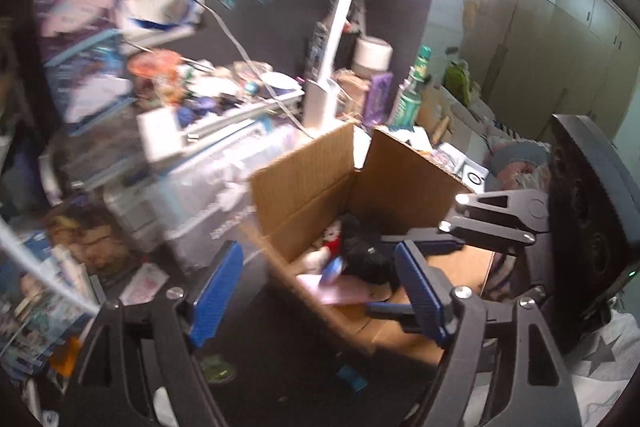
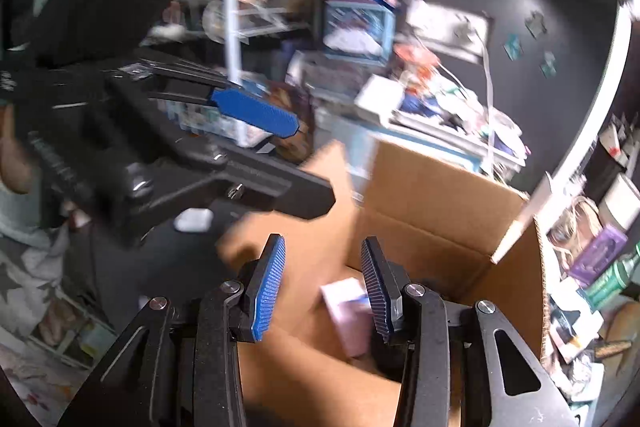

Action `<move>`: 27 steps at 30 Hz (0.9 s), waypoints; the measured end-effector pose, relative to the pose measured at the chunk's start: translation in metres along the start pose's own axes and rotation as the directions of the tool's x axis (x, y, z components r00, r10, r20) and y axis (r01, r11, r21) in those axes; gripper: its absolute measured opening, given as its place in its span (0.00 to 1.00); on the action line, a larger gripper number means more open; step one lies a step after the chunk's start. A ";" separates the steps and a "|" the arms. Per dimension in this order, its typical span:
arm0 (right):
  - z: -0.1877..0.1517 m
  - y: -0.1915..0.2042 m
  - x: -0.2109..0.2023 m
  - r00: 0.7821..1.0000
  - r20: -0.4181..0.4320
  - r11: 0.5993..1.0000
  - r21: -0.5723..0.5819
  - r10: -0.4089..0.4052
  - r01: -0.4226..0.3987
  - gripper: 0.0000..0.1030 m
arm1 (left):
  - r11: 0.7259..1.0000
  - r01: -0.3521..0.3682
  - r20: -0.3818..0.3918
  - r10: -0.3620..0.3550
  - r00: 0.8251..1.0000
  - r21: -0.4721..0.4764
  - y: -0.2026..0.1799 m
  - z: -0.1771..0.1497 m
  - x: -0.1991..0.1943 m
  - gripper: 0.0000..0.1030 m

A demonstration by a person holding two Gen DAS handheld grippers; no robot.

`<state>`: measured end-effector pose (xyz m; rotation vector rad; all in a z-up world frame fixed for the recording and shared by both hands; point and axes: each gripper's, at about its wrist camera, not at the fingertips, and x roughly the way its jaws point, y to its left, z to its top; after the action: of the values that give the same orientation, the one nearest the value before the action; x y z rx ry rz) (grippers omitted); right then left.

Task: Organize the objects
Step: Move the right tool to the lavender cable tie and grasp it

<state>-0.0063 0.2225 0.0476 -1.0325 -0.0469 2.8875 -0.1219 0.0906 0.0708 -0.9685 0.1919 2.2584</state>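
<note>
two grippers hover over the box, both with ribbed blue pads apart and gripping nothing: the left gripper (image 1: 316, 291) at its near rim, the right gripper (image 2: 324, 287) above its inside. just ahead, the corrugated cardboard box (image 1: 304, 183) already holds a fuzzy black toy (image 1: 362, 247) and a flat pink packet (image 2: 348, 311). beyond lies a heaped, blurred clutter (image 1: 208, 87), so i judge most sorting remains.

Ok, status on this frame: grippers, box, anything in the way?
Left gripper open, empty. Right gripper open, empty, over the cardboard box. Box holds a black plush and a pink packet. Nothing blocking.
</note>
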 end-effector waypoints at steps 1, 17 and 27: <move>0.001 0.010 -0.003 1.000 0.017 1.000 -0.017 0.023 -0.023 0.34 | 1.000 -0.030 0.024 0.030 0.999 0.000 0.002 -0.009 -0.013 0.74; -0.061 0.149 0.047 0.919 -0.090 0.909 -0.138 0.384 -0.393 0.34 | 0.968 -0.148 0.086 0.168 0.982 -0.201 0.053 -0.174 -0.054 0.80; -0.100 0.165 0.092 0.921 -0.224 0.922 -0.153 0.319 -0.356 0.33 | 0.961 -0.095 0.043 0.110 0.993 -0.259 0.061 -0.228 -0.044 0.80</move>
<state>-0.0232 0.0659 -0.0968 -1.4924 -0.1503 3.1144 -0.0026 -0.0641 -0.0686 -1.0448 -0.0812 2.4460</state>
